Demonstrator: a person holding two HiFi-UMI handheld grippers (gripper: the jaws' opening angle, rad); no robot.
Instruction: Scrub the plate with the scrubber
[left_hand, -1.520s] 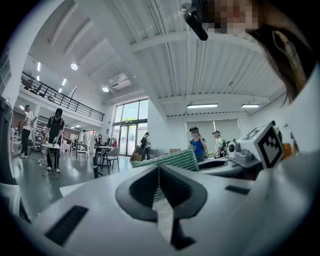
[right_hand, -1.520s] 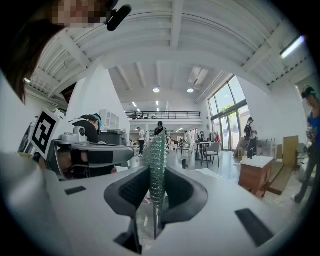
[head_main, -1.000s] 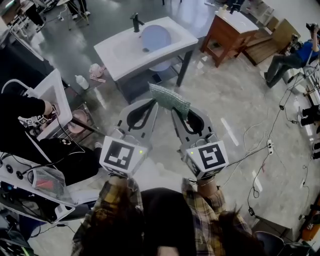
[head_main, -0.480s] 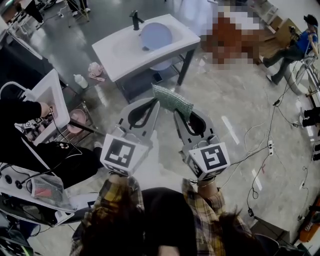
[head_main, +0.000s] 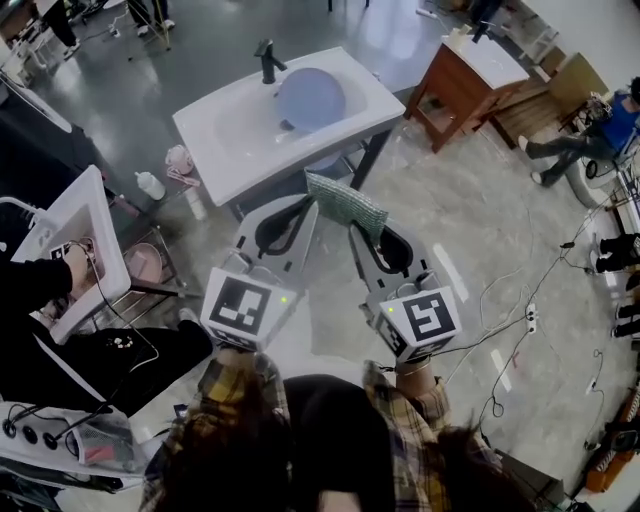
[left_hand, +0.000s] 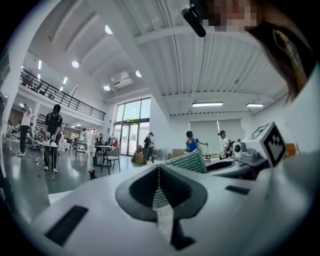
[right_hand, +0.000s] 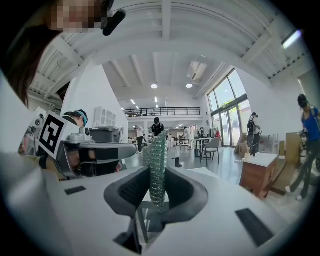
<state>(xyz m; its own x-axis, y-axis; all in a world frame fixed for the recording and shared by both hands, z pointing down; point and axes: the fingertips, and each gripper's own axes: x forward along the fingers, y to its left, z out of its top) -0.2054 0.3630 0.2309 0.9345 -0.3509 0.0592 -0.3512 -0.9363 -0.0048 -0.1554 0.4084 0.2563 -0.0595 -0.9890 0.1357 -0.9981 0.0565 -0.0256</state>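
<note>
A white rectangular sink worktop (head_main: 225, 135) on dark legs stands on the grey marbled tile floor (head_main: 450, 220). A round pale-blue plate (head_main: 310, 98) lies in its basin, just beside the black faucet (head_main: 267, 60). Thin cables (head_main: 527, 316) trail over the floor at right.

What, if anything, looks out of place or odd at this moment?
Nothing looks spilled or damaged. The right gripper is shut on the green scrubber, which sticks out sideways past the tips of the shut left gripper. The plate lies in the white sink, not yet scrubbed. Loose cables trail across the floor.
</note>
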